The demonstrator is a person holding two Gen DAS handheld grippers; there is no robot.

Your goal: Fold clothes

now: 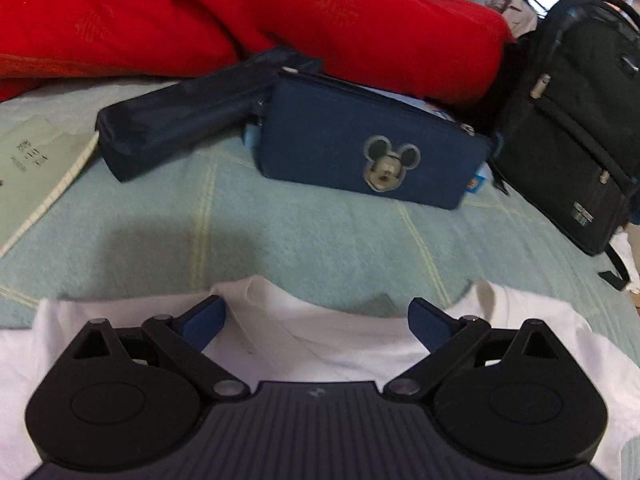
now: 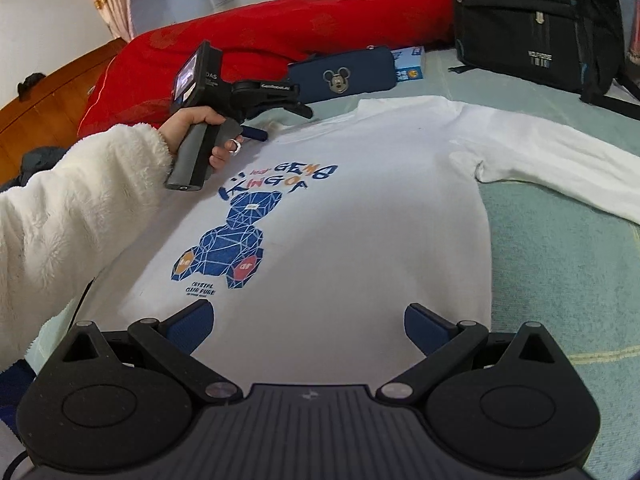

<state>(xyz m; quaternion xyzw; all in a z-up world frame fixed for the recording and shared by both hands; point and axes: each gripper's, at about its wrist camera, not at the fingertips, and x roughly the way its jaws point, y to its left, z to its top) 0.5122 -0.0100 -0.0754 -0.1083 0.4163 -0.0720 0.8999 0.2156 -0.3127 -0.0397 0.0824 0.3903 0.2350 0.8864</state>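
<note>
A white long-sleeved shirt (image 2: pixel 360 216) with a blue bear print (image 2: pixel 236 240) lies flat and face up on a pale green bedspread (image 2: pixel 560 280). One sleeve (image 2: pixel 560 168) stretches out to the right. My right gripper (image 2: pixel 308 320) hovers open over the shirt's hem, nothing between its fingers. In the left wrist view my left gripper (image 1: pixel 318 316) is open just above the shirt's collar (image 1: pixel 320 340). The right wrist view shows the left gripper (image 2: pixel 276 122) at the collar end, held by a hand (image 2: pixel 192 120) in a white fleece sleeve.
A red quilt (image 1: pixel 280 20) is piled along the far side. In front of it lie a blue Mickey pouch (image 1: pixel 360 152) and a dark navy bag (image 1: pixel 180 120). A black backpack (image 1: pixel 572 120) stands at the right, a booklet (image 1: pixel 32 172) at the left.
</note>
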